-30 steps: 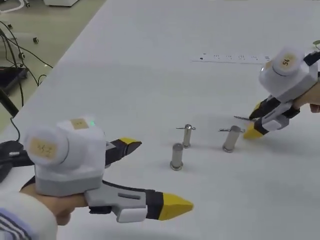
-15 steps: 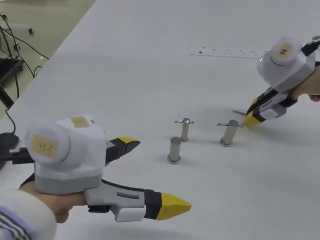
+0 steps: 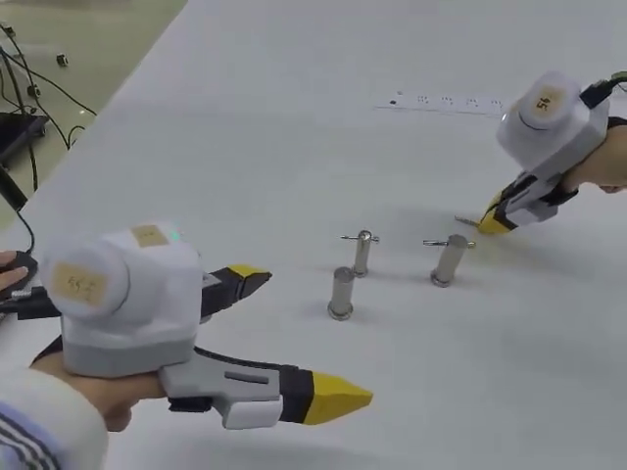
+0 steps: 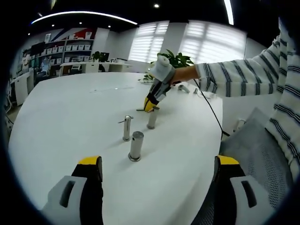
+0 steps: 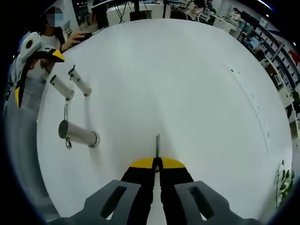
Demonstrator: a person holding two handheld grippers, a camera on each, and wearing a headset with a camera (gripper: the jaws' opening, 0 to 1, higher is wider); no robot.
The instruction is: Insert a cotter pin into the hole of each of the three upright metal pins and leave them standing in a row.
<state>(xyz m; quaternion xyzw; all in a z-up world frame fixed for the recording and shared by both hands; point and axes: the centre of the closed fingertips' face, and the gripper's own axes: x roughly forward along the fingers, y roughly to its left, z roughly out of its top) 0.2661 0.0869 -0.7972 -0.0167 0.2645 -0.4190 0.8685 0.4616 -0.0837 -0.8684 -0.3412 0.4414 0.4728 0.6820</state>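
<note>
My left gripper (image 3: 294, 338) is nearest to me, low over the white counter (image 3: 245, 147). Its jaws are spread wide and there is nothing between them. On its round top is a tan sticker (image 3: 83, 286) with dark digits, but they are too blurred for me to read. Just beyond the yellow tips stands the bare metal pin (image 3: 341, 294), upright and with nothing through its top. Close behind it, a little to the right, the second metal pin (image 3: 363, 255) stands with a cotter pin (image 3: 351, 238) across its top. The third metal pin (image 3: 449, 261) is further to the right, apart from the other two, and it also has a thin pin across its top. Beyond it my right gripper (image 3: 493, 223) points down near the counter. Its jaws are clenched on the loose cotter pin (image 5: 157, 143), which sticks out straight ahead of the tips. The round sticker (image 3: 542, 101) on this gripper seems to read "54". Farthest away lies a white strip (image 3: 446, 101) with small dark marks, too small to read.
</note>
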